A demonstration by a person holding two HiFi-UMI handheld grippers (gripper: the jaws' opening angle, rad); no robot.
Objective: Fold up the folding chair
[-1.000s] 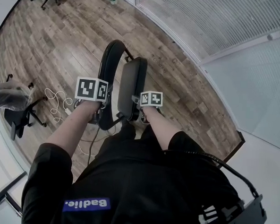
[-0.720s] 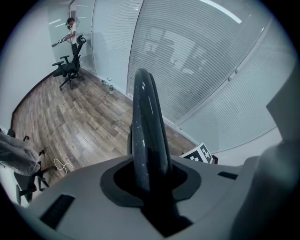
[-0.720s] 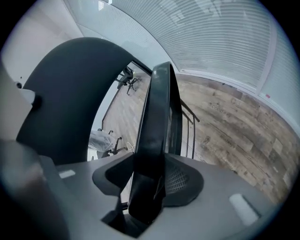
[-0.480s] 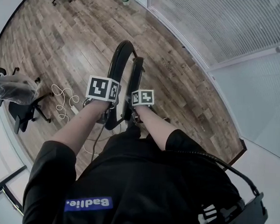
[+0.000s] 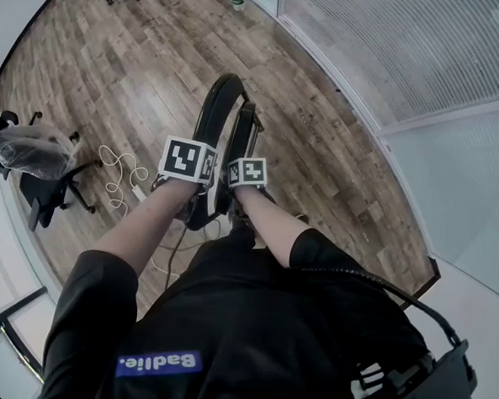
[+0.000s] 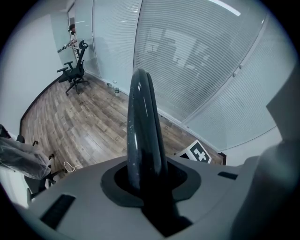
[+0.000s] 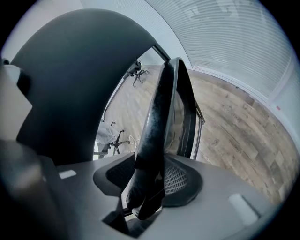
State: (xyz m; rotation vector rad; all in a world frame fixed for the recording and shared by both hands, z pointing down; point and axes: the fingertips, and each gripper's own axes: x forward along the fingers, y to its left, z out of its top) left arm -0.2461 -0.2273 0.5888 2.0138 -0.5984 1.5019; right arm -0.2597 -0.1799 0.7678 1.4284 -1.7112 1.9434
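Seat swung nearer backrest; left tool pinches backrest; right tool, closing, pinches seat.

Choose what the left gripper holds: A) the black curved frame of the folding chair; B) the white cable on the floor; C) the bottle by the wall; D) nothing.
A: in the left gripper view, the left gripper has its jaws closed on the black curved frame, which runs up between them.

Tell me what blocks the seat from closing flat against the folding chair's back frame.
Nothing visible does. The seat and the back frame stand nearly together, with only a narrow gap between them.
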